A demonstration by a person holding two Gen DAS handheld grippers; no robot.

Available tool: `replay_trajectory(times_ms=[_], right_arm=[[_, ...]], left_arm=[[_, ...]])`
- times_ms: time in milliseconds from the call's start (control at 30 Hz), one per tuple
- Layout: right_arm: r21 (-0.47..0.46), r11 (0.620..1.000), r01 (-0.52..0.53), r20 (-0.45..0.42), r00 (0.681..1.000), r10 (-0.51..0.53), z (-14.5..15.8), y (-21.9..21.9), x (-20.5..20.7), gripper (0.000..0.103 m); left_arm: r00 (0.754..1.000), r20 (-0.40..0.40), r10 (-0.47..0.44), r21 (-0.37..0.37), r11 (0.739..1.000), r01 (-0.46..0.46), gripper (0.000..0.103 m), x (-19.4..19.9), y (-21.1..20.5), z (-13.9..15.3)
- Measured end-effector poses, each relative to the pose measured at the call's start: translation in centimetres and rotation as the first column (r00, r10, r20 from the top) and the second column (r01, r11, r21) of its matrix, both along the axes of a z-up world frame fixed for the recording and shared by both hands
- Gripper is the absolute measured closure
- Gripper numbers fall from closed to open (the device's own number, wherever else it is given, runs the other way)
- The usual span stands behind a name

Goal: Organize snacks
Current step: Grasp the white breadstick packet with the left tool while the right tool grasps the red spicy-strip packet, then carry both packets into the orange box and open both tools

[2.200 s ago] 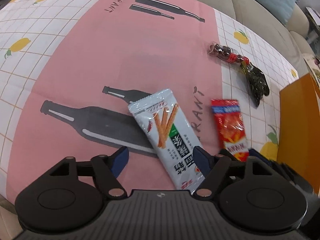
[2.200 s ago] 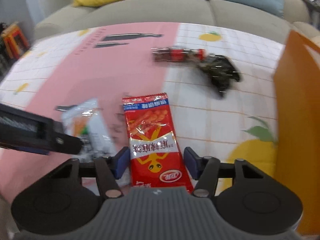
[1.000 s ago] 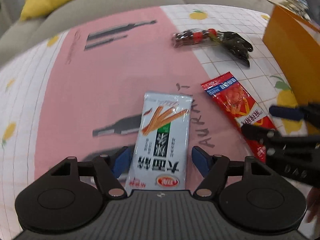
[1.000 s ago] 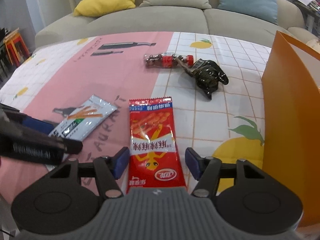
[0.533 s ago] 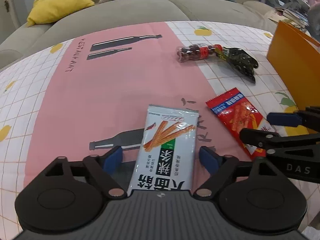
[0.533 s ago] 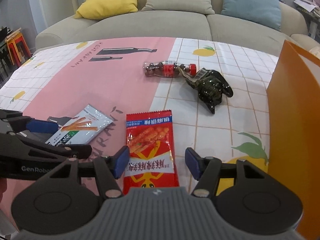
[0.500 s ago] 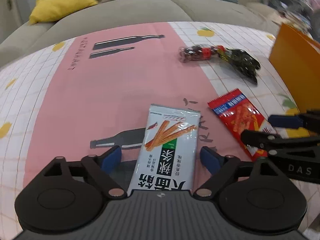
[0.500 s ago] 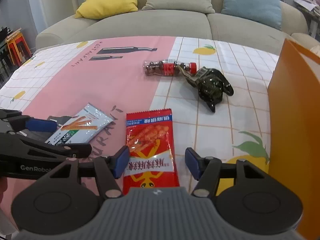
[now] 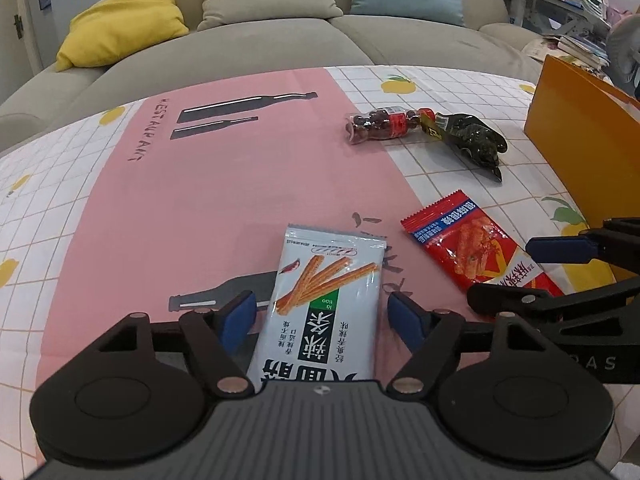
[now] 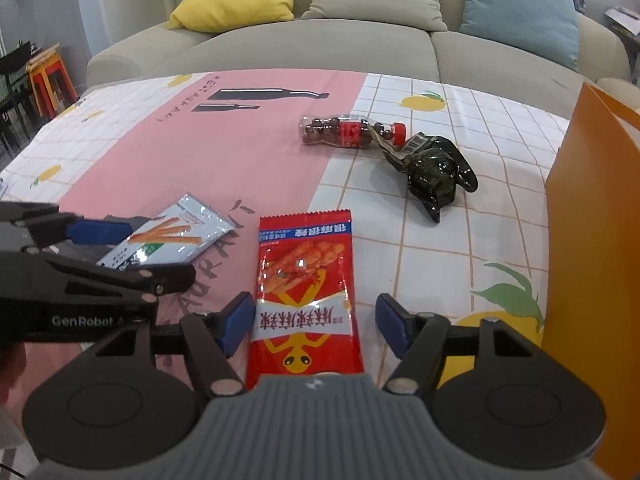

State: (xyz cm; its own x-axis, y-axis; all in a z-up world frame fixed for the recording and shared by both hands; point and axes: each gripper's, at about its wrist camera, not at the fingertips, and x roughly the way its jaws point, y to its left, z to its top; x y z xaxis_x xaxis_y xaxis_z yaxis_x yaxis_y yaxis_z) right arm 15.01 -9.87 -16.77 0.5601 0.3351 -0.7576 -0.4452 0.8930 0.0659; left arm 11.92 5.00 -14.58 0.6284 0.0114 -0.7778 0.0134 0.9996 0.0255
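A silver snack packet [image 9: 324,300] with orange sticks printed on it lies flat on the tablecloth between the open fingers of my left gripper [image 9: 322,318]; it also shows in the right wrist view [image 10: 168,240]. A red snack packet [image 10: 306,296] lies flat between the open fingers of my right gripper [image 10: 314,326]; it also shows in the left wrist view [image 9: 472,248]. Neither packet is gripped. The right gripper [image 9: 536,268] shows at the right of the left wrist view, and the left gripper [image 10: 112,248] at the left of the right wrist view.
A small clear bottle of dark candies with a red cap [image 10: 348,132] and a dark green glossy packet [image 10: 436,172] lie further back. An orange box wall [image 10: 596,240] stands at the right edge. A sofa [image 10: 320,44] with cushions runs behind the table.
Both grippers have tilted up a little, so more of the sofa shows. The packets lie where they were and both grippers stay open.
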Motion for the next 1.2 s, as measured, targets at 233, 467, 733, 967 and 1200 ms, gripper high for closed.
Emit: replay_trajectory(times_ms=[233,467,733,967,1200], right_arm=[[-0.034,0.999,-0.018,0.018,1.000,0.018,-0.2,0.5,-0.3,0.035],[-0.049,0.999,-0.015,0.018,1.000,0.016,-0.2,0.7,-0.3,0.036],[-0.059,0.998,-0.017,0.015,1.000,0.018,0.0,0.8,-0.5,0.050],[-0.069,0.998,-0.012,0.002,1.000,0.013,0.2,1.0,-0.7,0.059],[-0.056,0.998,0.007,-0.035,0.999,-0.009,1.0,0.9,-1.0,0.067]], left_arm=[[1.000,0.021,-0.001,0.004,1.000,0.001,0.018,-0.4,-0.1,-0.2],[0.999,0.027,-0.030,0.003,1.000,0.030,0.022,-0.5,-0.2,-0.1],[1.000,-0.015,-0.002,-0.021,1.000,0.001,0.040,0.0,0.0,0.4],[0.999,-0.034,0.005,-0.028,1.000,-0.006,0.044,-0.3,-0.3,0.6],[0.998,-0.053,0.037,-0.061,0.997,-0.040,0.046,-1.3,0.2,1.8]])
